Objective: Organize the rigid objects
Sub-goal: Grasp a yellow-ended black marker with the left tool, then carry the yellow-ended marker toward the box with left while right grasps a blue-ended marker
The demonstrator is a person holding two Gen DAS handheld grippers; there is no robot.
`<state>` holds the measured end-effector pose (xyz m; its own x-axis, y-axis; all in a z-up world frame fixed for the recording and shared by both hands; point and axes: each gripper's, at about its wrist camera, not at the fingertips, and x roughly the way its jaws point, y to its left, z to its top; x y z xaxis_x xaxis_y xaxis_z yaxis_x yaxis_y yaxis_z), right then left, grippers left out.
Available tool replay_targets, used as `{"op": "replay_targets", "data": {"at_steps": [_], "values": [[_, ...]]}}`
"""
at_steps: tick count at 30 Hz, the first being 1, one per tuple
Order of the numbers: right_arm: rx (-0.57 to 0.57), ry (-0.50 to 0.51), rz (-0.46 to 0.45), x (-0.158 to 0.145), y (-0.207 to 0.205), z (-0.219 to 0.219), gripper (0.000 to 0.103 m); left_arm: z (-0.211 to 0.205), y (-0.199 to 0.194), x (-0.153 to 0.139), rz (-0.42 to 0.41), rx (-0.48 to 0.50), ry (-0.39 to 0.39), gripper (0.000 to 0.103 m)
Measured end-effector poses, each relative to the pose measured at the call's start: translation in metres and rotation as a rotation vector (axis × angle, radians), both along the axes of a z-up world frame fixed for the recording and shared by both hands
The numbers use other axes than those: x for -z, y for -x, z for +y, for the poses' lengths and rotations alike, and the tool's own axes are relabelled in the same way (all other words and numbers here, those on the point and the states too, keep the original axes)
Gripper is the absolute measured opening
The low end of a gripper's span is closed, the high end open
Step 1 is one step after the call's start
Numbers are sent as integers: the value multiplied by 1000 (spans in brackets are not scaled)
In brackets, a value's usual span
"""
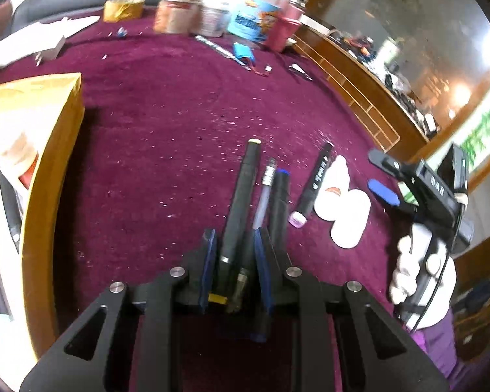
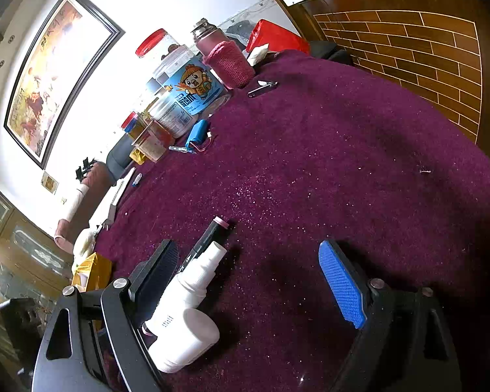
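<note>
Maroon cloth (image 1: 166,137) is the landmark surface. On it, near the edge: white bottle (image 2: 186,297) beside a black marker (image 1: 312,186). Left gripper (image 1: 232,245) clamps a long black pen (image 1: 240,202); two more pens lie alongside. Right gripper (image 2: 254,281) spread wide, empty, bottle at its left finger. Step: gathering pens; next, set this one down aligned.
</note>
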<state>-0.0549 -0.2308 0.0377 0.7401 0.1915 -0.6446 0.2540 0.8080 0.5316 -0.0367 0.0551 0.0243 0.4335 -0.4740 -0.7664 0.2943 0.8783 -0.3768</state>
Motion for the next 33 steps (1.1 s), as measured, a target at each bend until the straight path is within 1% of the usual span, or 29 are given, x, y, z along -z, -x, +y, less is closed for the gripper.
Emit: {"op": "replay_targets", "data": {"at_steps": [2,3,8,10,11,12,13,15,19,21,24,26,27,28,30,31,32,33], "values": [[0,0,0,0,0,0,85,-4,-3,6,4,6,-35,22],[1,-2,0,0,0,0,85,-7,-3,7,-12,8,-44,22],[1,-2,-1,1,0,0,85,-20,-15,6,-30,-3,-113,22],[1,-2,0,1,0,0,85,-30,-20,6,-63,10,-160,22],[1,-2,0,1,0,0,85,-33,-20,6,-82,21,-180,21],[1,-2,-1,1,0,0,85,-34,-19,6,-90,24,-180,17],[1,-4,-1,1,0,0,85,-34,-18,7,-85,32,-164,13],[2,-5,-2,1,0,0,85,-29,-12,6,-77,27,-149,12],[2,-6,-2,1,0,0,85,-14,1,7,-65,-11,-151,12],[2,-6,-2,1,0,0,85,-12,-1,8,-69,-20,-127,12],[2,-6,-2,1,0,0,85,-20,-5,9,-97,-20,-137,16],[2,-7,-3,1,0,0,85,-24,-7,8,-106,-9,-141,16],[2,-7,-3,1,0,0,85,-23,-7,8,-101,-6,-124,16],[2,-7,-3,1,0,0,85,-19,-7,9,-86,-6,-87,13],[2,-6,-2,1,0,0,85,-9,-2,7,-66,-21,-17,13],[2,-6,-2,1,0,0,85,-5,2,5,-68,-26,5,13],[2,-8,-3,1,0,0,85,2,9,0,-79,-33,48,13],[2,-7,-3,1,0,0,85,5,14,-3,-85,-36,73,13]]}}
